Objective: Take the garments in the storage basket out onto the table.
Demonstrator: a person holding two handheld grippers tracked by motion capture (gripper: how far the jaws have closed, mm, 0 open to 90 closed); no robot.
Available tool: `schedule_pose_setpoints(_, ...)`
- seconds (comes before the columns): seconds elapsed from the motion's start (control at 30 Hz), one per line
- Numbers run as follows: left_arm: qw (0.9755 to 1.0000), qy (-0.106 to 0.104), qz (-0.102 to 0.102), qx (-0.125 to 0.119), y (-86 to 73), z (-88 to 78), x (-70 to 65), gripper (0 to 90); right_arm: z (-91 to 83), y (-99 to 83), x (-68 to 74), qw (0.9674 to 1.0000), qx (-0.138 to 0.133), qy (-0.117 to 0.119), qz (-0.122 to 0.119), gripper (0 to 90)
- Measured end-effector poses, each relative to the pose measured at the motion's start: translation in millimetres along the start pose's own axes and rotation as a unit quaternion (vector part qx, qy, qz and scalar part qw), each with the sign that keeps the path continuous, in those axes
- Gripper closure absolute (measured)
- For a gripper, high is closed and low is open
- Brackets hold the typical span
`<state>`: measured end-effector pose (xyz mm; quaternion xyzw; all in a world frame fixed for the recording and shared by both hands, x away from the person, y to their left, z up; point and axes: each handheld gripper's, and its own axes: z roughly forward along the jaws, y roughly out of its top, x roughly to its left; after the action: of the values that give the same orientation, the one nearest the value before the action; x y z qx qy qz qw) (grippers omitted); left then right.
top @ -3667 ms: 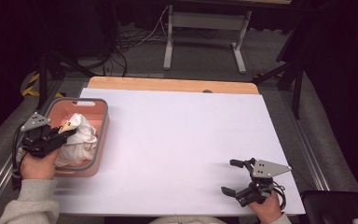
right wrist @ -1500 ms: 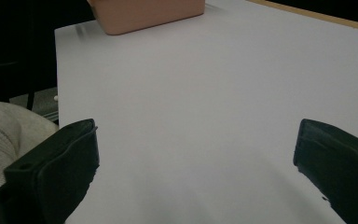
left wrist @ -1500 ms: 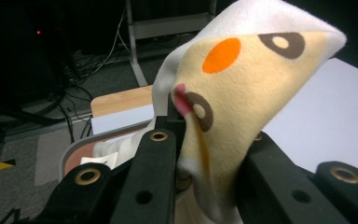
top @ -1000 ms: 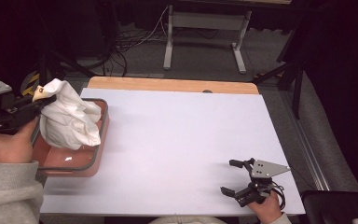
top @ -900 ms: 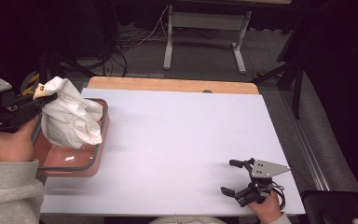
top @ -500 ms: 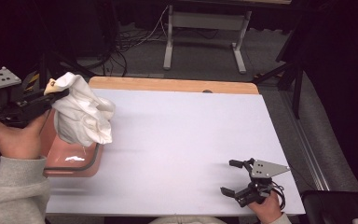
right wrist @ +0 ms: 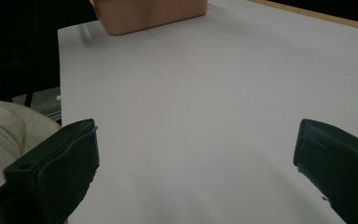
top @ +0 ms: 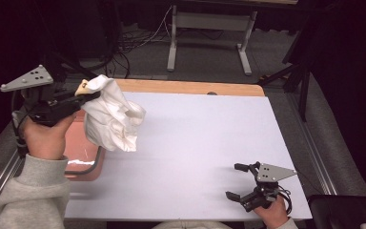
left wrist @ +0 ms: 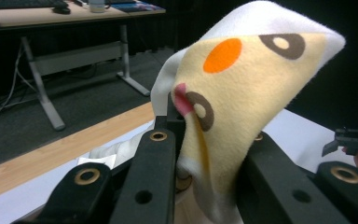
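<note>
**Cloth lifted from the bin, to be laid out on the worktop**

The cloth (top: 110,119) is held in the air by the left claw (top: 82,93), above the bin's (top: 83,164) right edge and the left part of the worktop (top: 195,143). The claw's jaws are closed tight on one corner, and the rest hangs bunched and crumpled below. In the left gripper view the pinched corner (left wrist: 242,107) is seen to be yellow with orange and brown spots, folded over between the jaws. The right claw (top: 238,183) rests low at the near right of the worktop, jaws wide apart and nothing between them; in the right gripper view only bare worktop lies ahead of it.

The step in hand is judged to be the carrying of the cloth out over the open worktop. It would best be kept high enough that the hanging bulk clears the bin's rim and is not dragged. The grip should be kept firm, since only a corner is held and soft fabric can slip out. Once over the middle, the cloth should be lowered slowly so that the free end touches first and the rest is drawn flat behind it. A second corner may then be taken by the right claw, which would need to be brought across, as it is well apart from the cloth.
</note>
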<state>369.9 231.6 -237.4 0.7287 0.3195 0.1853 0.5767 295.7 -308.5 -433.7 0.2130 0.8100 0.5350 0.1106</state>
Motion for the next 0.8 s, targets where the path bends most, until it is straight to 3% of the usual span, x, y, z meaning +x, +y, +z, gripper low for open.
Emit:
schedule_pose_setpoints(0.37,0.9991,-0.042,0.009,0.002,2.1,40.6,-16.7,82.8,-0.5,0.0,-0.3,1.0000,-0.002,0.001,0.000,0.4)
schedule_pose_setpoints(0.8,0.9980,-0.060,0.020,0.006,-5.7,83.8,-37.5,82.7,-1.9,0.0,-0.2,1.0000,-0.005,0.002,-0.002,0.4)
